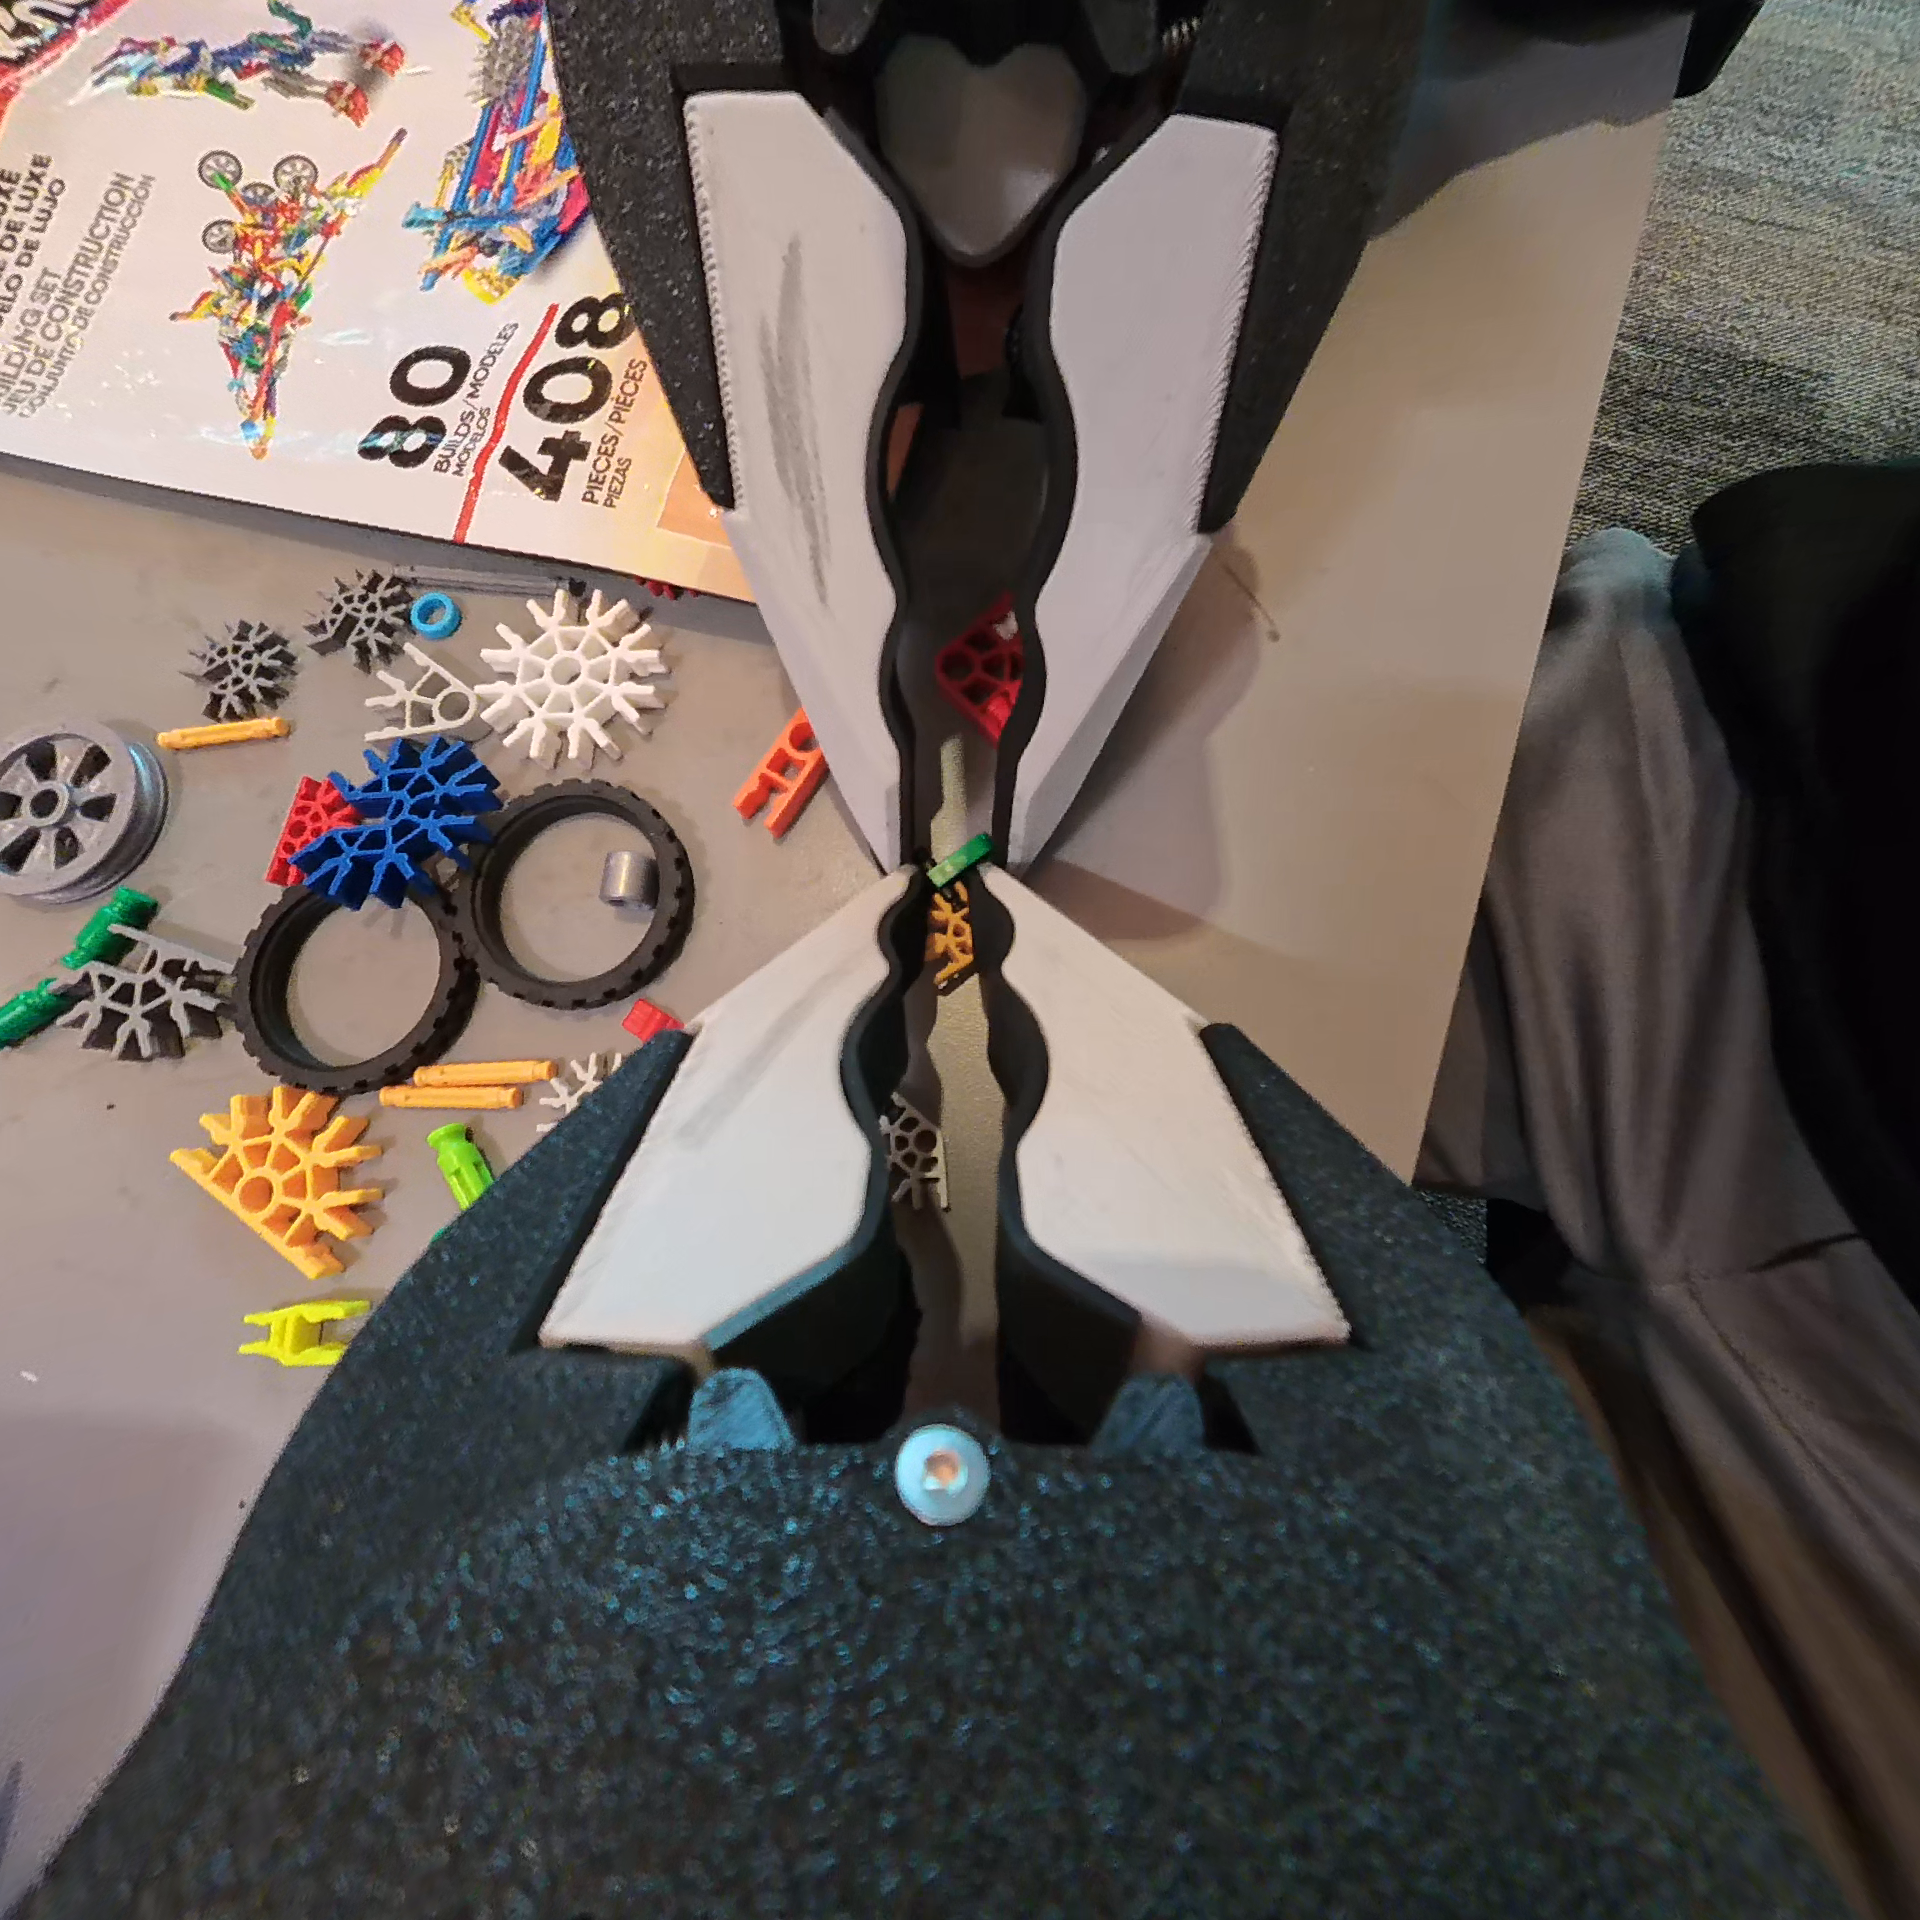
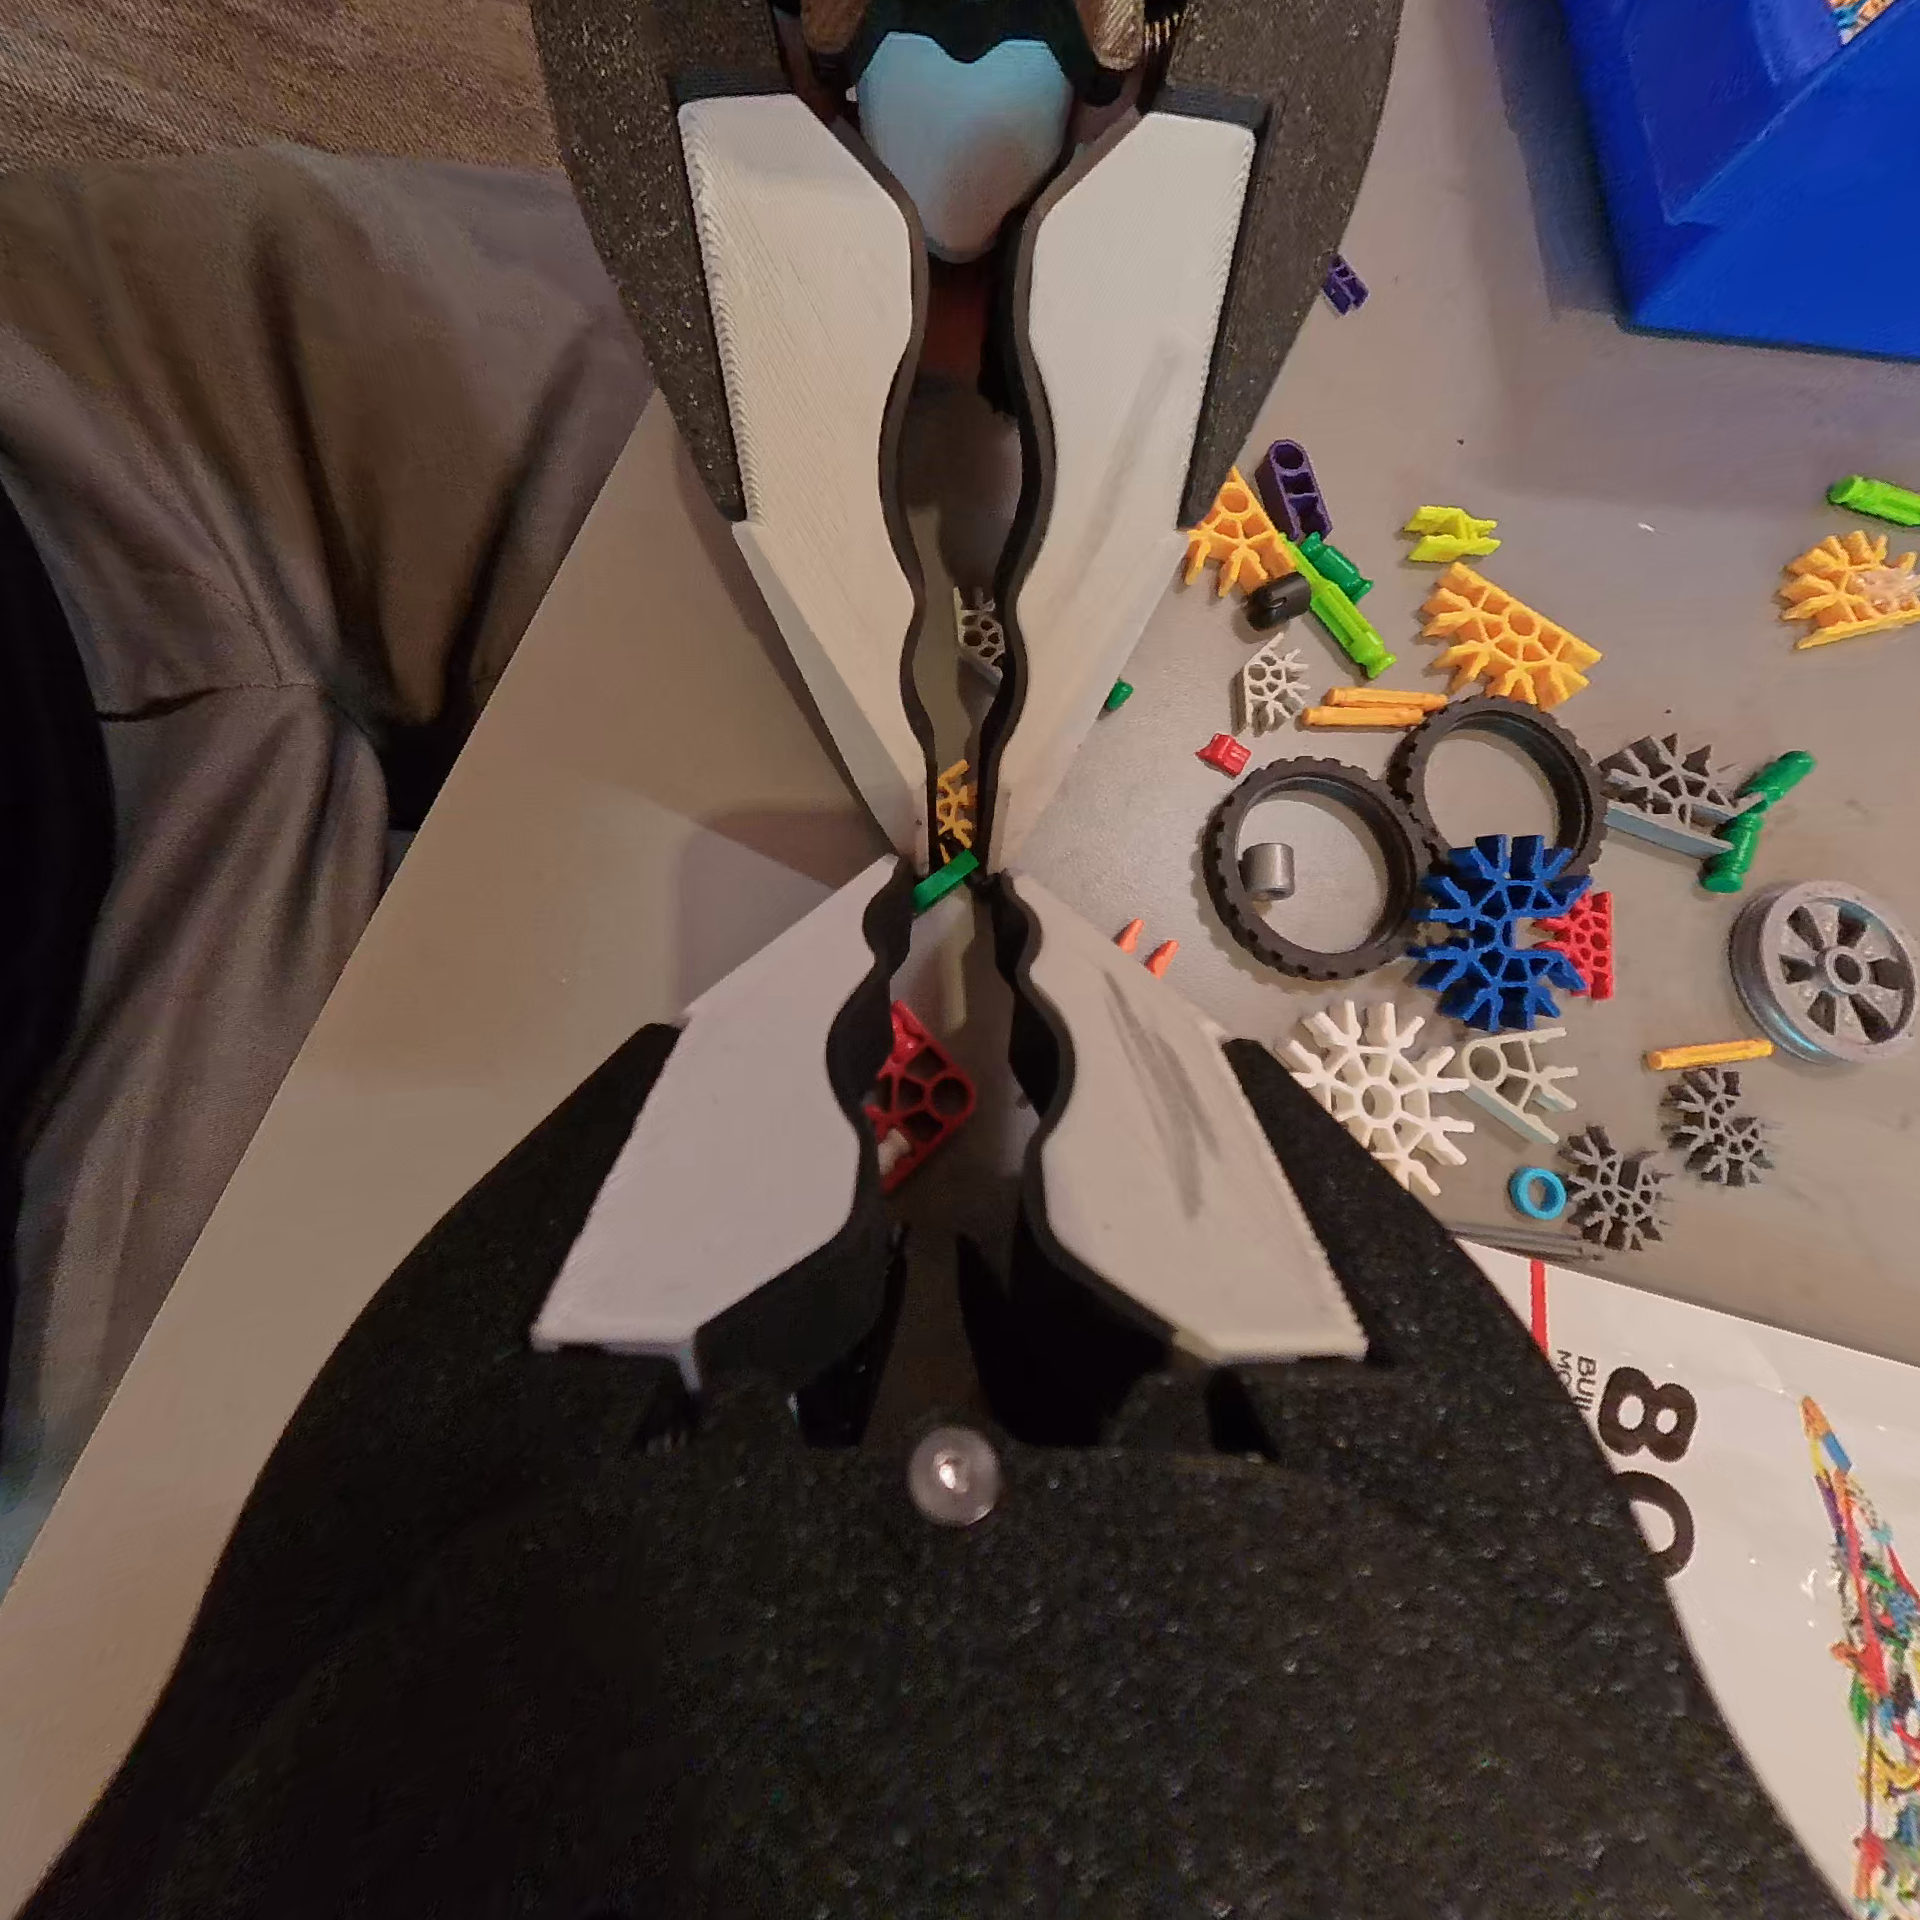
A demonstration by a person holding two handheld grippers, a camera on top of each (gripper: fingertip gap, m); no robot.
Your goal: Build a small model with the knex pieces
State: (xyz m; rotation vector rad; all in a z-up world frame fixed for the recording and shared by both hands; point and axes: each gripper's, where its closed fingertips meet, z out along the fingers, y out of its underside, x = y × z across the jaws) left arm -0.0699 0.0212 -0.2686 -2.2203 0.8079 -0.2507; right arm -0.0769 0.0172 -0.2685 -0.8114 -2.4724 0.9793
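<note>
I have the two grippers nose to nose above the pale desk [image 1: 1299, 727]. My left hand-held gripper [image 1: 951, 878] is pinched nearly shut on a small yellow connector [image 1: 951, 935]. My right hand-held gripper [image 2: 948, 875] is clamped on a short green rod [image 2: 943, 878] right at its tips. Rod and connector seem to touch, though the gap is too narrow for me to be sure.

With pieces this small I'd keep both noses on one line and both grips firm, so neither part twists.

On the desk beside them I count:
- two black tyres [image 1: 582, 805]
- one grey wheel hub [image 1: 68, 810]
- one blue snowflake connector [image 1: 400, 821]
- one white snowflake connector [image 1: 571, 675]
- three slim orange rods [image 1: 223, 732]

A printed booklet [image 1: 312, 260] lies beyond them.
</note>
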